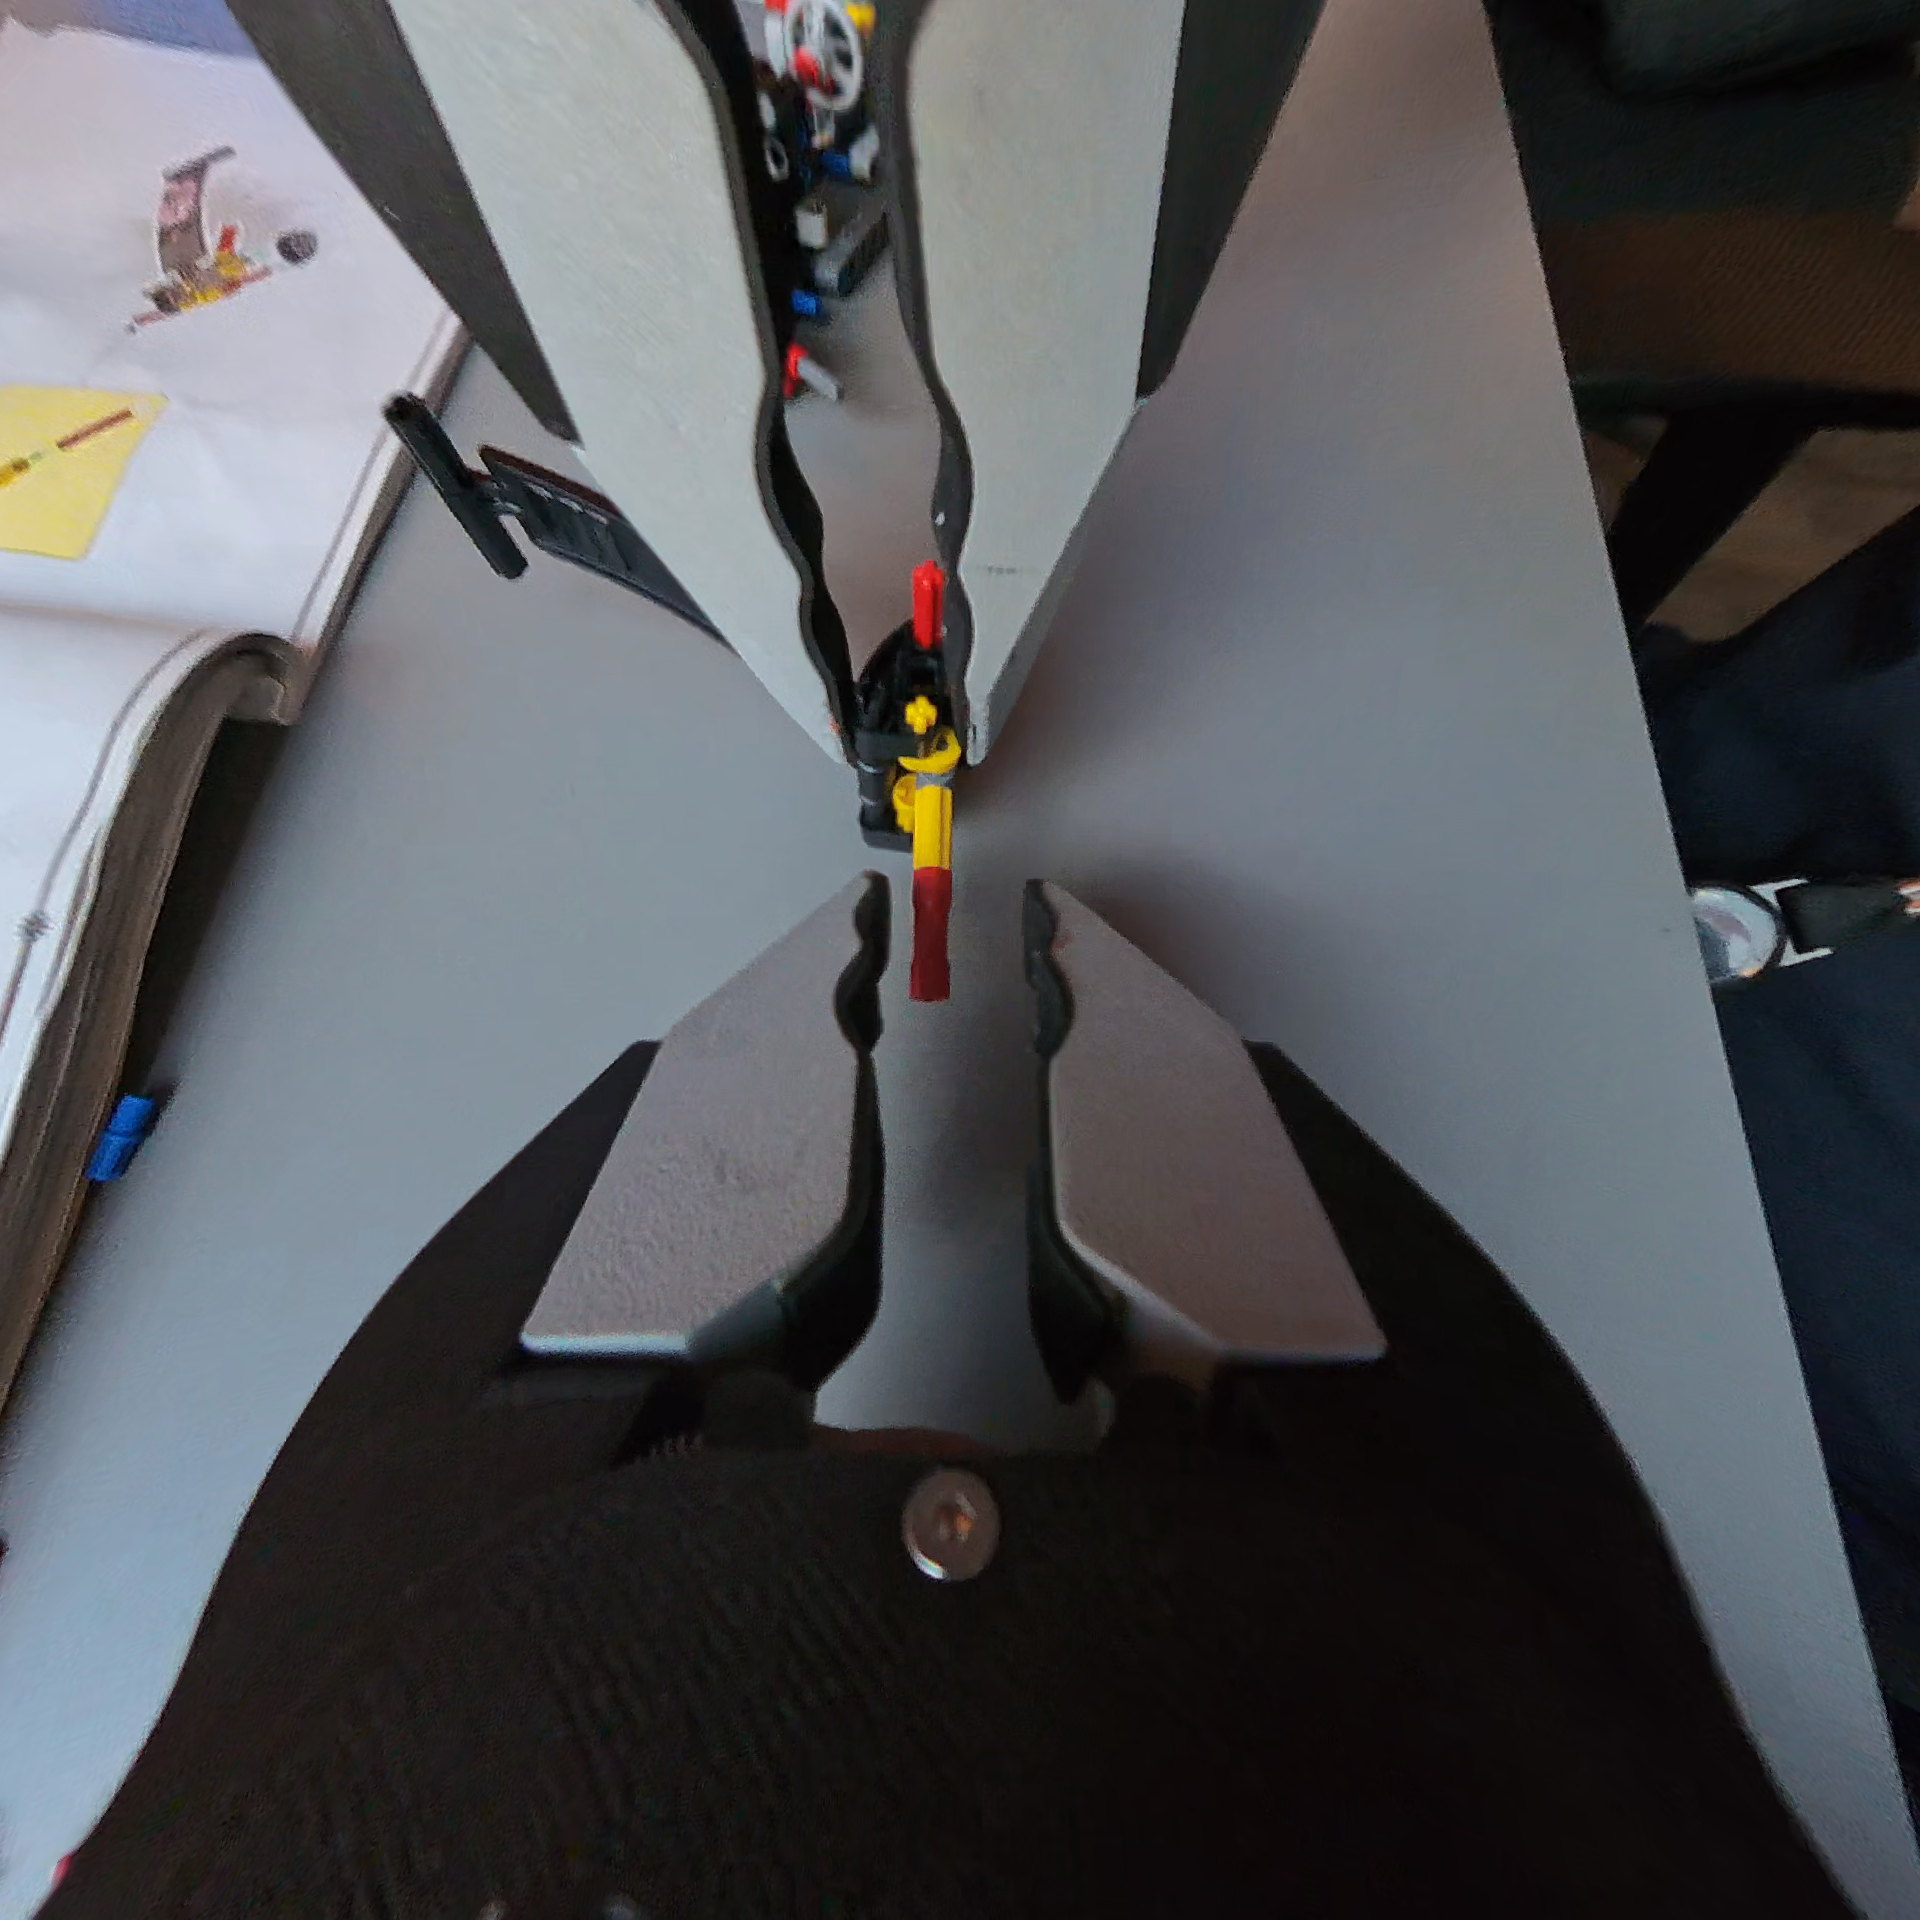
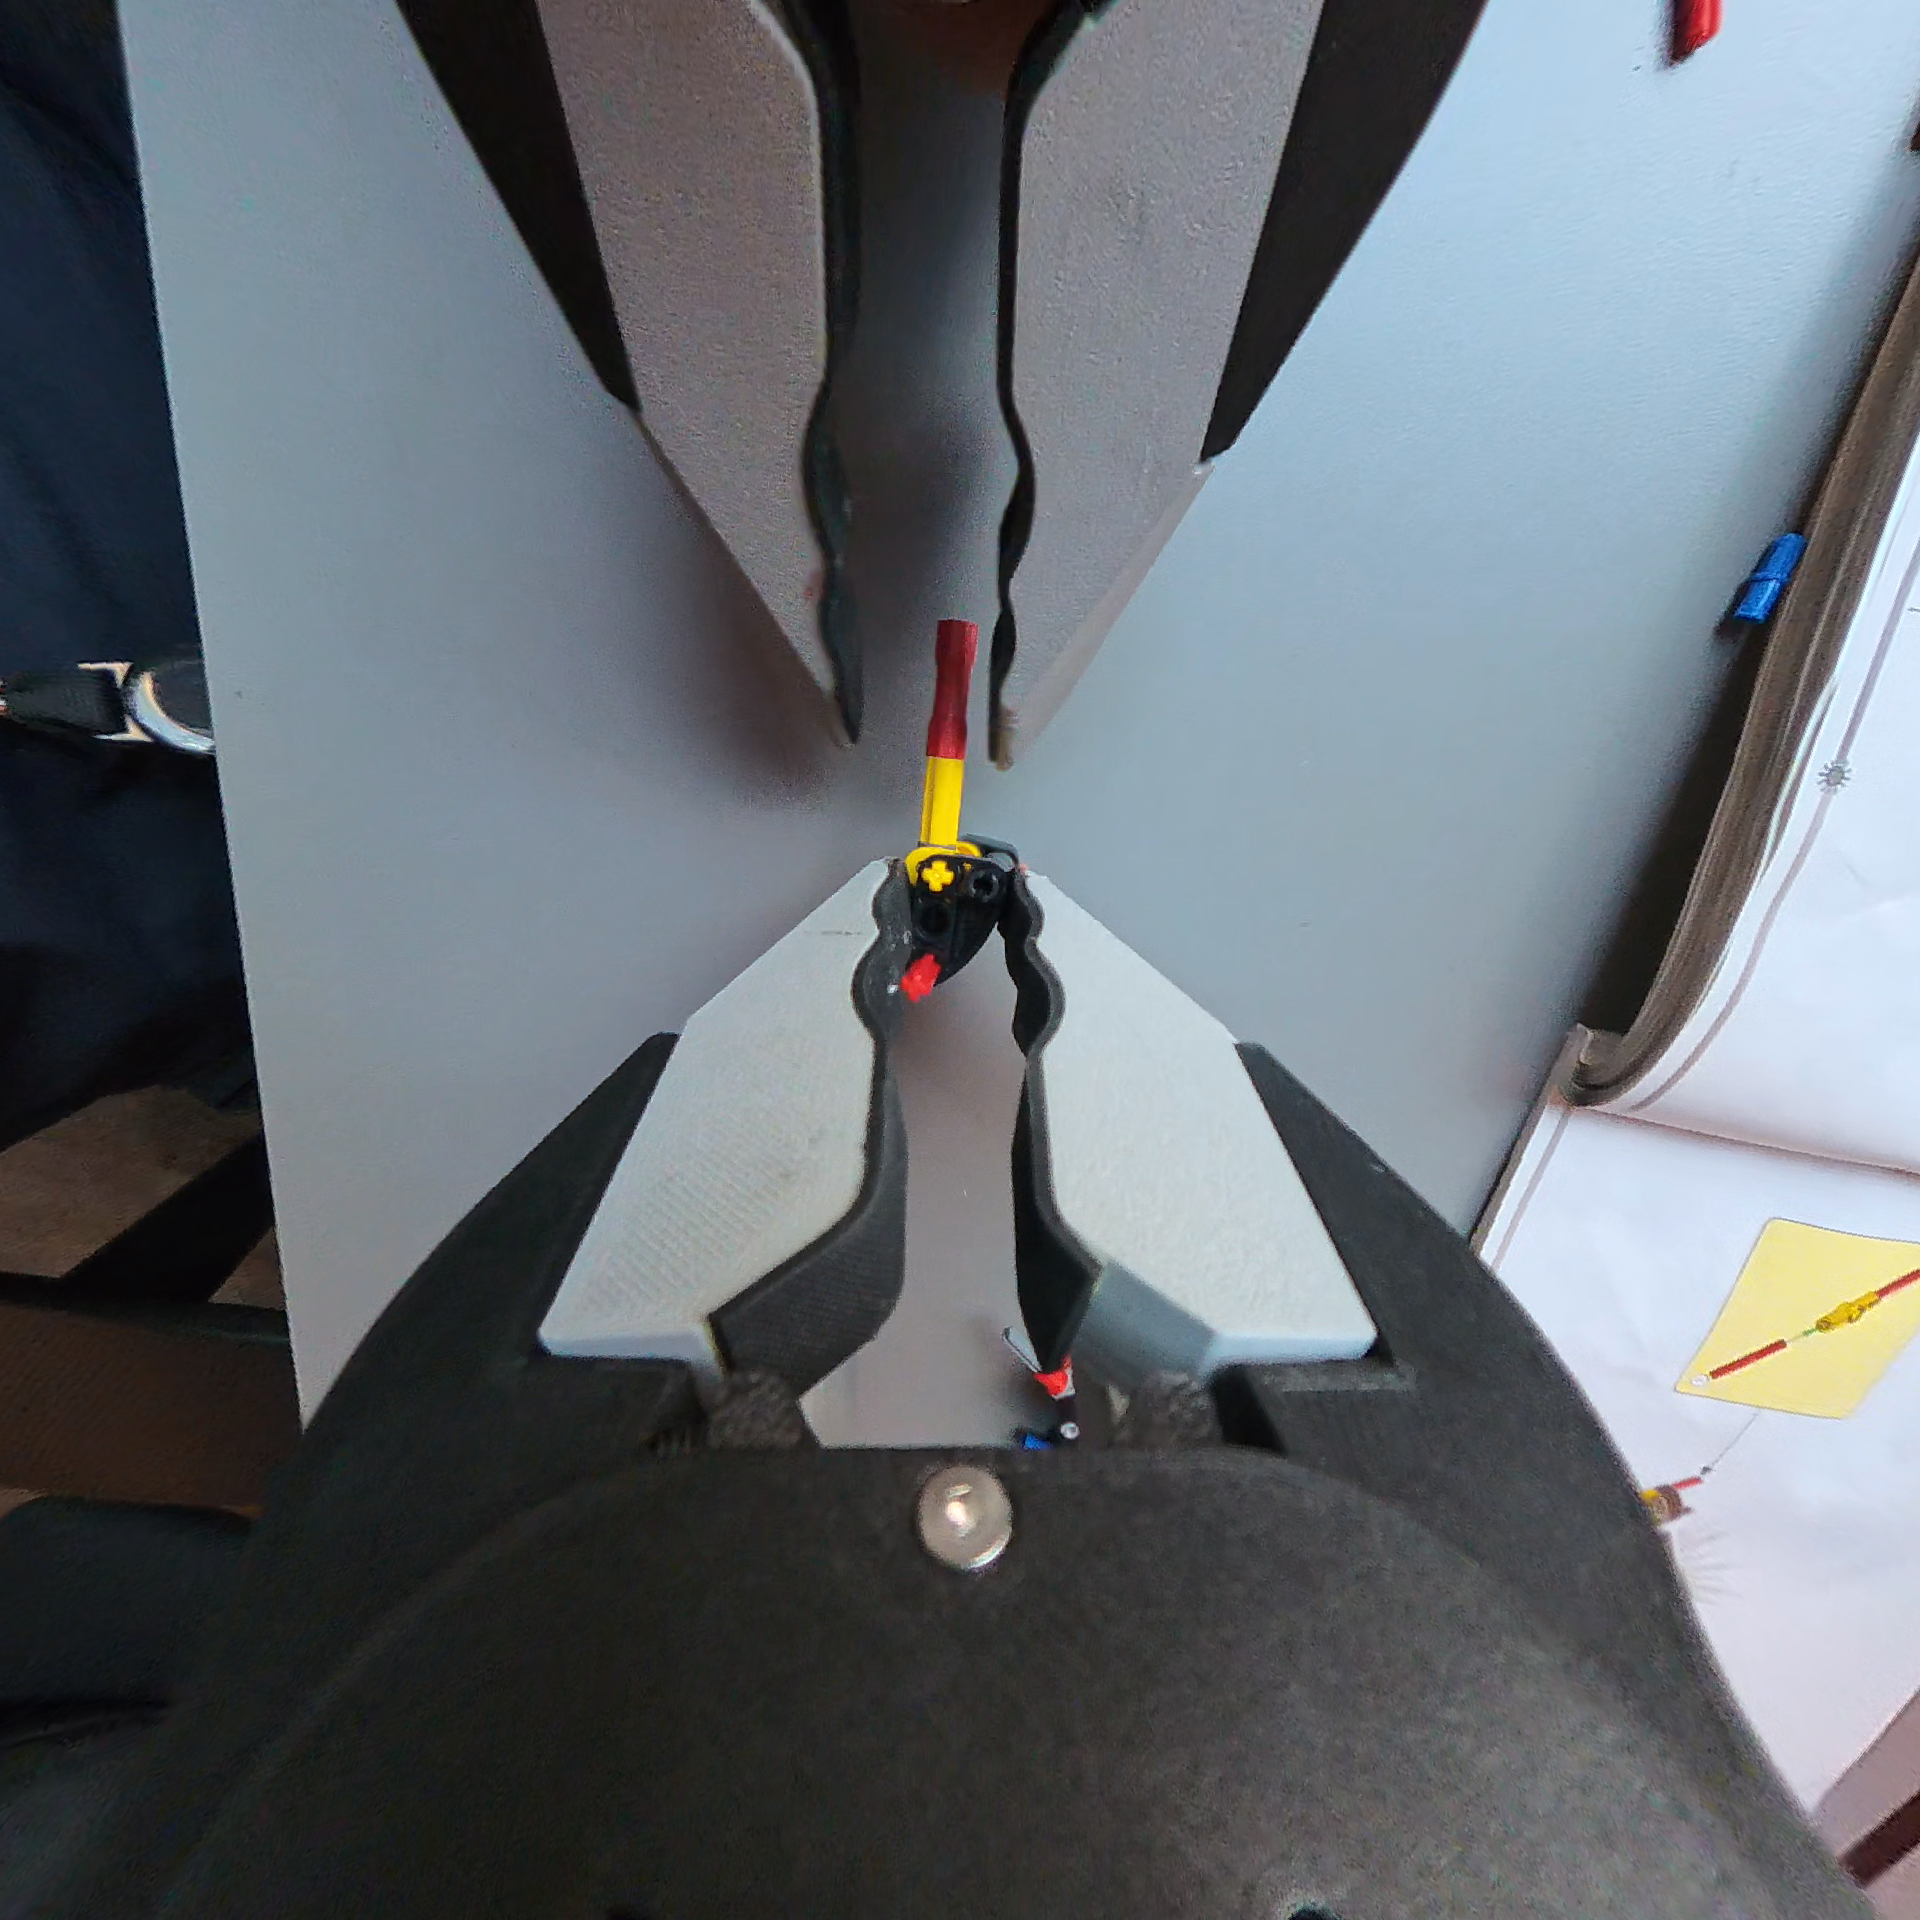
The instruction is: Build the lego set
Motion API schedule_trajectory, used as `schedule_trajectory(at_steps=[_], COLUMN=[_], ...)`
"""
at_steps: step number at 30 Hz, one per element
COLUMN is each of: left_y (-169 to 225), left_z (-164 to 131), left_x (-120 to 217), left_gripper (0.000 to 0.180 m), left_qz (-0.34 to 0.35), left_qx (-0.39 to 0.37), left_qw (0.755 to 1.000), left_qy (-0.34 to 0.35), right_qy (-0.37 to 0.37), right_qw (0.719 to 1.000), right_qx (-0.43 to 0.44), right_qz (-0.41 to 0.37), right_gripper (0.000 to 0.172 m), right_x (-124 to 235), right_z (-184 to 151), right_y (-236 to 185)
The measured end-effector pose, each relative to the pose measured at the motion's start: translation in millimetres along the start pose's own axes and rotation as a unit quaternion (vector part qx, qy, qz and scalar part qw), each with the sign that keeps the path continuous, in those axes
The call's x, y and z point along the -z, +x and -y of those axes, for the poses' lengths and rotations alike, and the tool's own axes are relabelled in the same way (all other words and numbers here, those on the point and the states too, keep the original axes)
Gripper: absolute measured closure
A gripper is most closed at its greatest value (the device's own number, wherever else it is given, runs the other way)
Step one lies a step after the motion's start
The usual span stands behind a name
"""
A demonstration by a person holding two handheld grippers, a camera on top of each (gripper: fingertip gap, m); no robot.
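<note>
Left gripper (image 1: 956,935): fingers apart, pads pressing on nothing; the red end of a red-and-yellow rod (image 1: 930,904) stands between the tips, closer to one pad, with a gap on both sides. Just beyond the tips, the rod's yellow half joins a small black toy-brick piece (image 2: 951,914) with round holes, a yellow cross-shaped pin and a short red peg at its back. Right gripper (image 2: 951,904): faces the left one tip to tip, clamped on the black toy-brick piece, both wavy black pads against its sides; the rod sticks straight out ahead of its tips into the open grasp opposite. Under both grippers: a plain grey desk (image 1: 520,831). To one side of the left gripper, near its base: a small blue brick (image 1: 123,1138) lying against the edge of an open instruction booklet (image 1: 156,499), whose white pages carry a yellow panel and a drawing of a model. Farther on that side, beside the right gripper: a flat black toothed part (image 1: 499,499) on the desk. Far behind the right gripper's fingers: a blurred scatter of small loose pieces (image 1: 821,156) in white, red, blue and black. Off the desk's other edge: dark shapes too dim to tell.
</note>
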State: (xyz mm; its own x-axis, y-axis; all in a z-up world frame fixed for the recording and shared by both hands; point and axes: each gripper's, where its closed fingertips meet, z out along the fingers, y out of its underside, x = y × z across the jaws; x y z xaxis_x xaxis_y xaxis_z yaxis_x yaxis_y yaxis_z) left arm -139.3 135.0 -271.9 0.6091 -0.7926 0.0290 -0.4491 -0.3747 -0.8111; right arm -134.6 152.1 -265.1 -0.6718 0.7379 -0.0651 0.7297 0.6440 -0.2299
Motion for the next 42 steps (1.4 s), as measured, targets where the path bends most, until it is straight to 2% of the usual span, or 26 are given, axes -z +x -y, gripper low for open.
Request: schedule_trajectory(at_steps=[1,4,9,13,14,15,18,21,26,29,42], left_y=[-1.4,-4.7,-6.6,-8.5,-9.6,-7.5,7.0,-2.6,-2.1,-10.0,-9.6], left_z=[3.1,10.5,12.1,15.4,21.8,32.2,62.8,51.1,50.2,36.9,45.1], left_x=[-0.6,-7.5,-16.9,-13.4,-8.0,-0.9,17.2,8.6,2.7,-2.3,-3.5], left_gripper=[0.164,0.176,0.176,0.172,0.170,0.175,0.180,0.180,0.180,0.180,0.180], left_qz=[0.006,0.027,0.054,0.074,0.086,0.091,0.108,0.141,0.099,0.098,0.053], left_qx=[-0.006,-0.024,-0.050,-0.063,-0.073,-0.091,-0.171,-0.204,-0.152,-0.144,-0.091], left_qw=[1.000,0.999,0.997,0.995,0.994,0.991,0.972,0.967,0.981,0.984,0.993], left_qy=[0.007,0.007,-0.022,-0.020,-0.003,0.027,0.116,0.057,0.071,0.031,0.050], right_qy=[0.001,0.008,0.059,0.091,0.096,0.098,0.102,0.107,0.121,0.121,0.135], right_qw=[1.000,1.000,0.998,0.995,0.994,0.994,0.994,0.994,0.992,0.992,0.990], right_qx=[0.002,-0.006,-0.031,-0.043,-0.044,-0.044,-0.038,-0.036,-0.041,-0.041,-0.031], right_qz=[-0.004,-0.001,0.010,0.008,0.007,0.006,0.004,0.006,0.011,0.011,0.011], right_gripper=[0.155,0.155,0.155,0.155,0.155,0.155,0.155,0.155,0.155,0.155,0.155], right_x=[0.1,0.3,1.3,1.9,1.9,1.9,1.9,2.1,2.8,2.8,2.8], right_z=[-0.5,-1.5,-2.7,-3.5,-3.5,-3.4,-2.7,-2.5,-3.4,-3.5,-3.1], right_y=[-0.1,-0.1,0.3,0.3,0.3,0.2,0.6,0.8,0.5,0.8,0.5])
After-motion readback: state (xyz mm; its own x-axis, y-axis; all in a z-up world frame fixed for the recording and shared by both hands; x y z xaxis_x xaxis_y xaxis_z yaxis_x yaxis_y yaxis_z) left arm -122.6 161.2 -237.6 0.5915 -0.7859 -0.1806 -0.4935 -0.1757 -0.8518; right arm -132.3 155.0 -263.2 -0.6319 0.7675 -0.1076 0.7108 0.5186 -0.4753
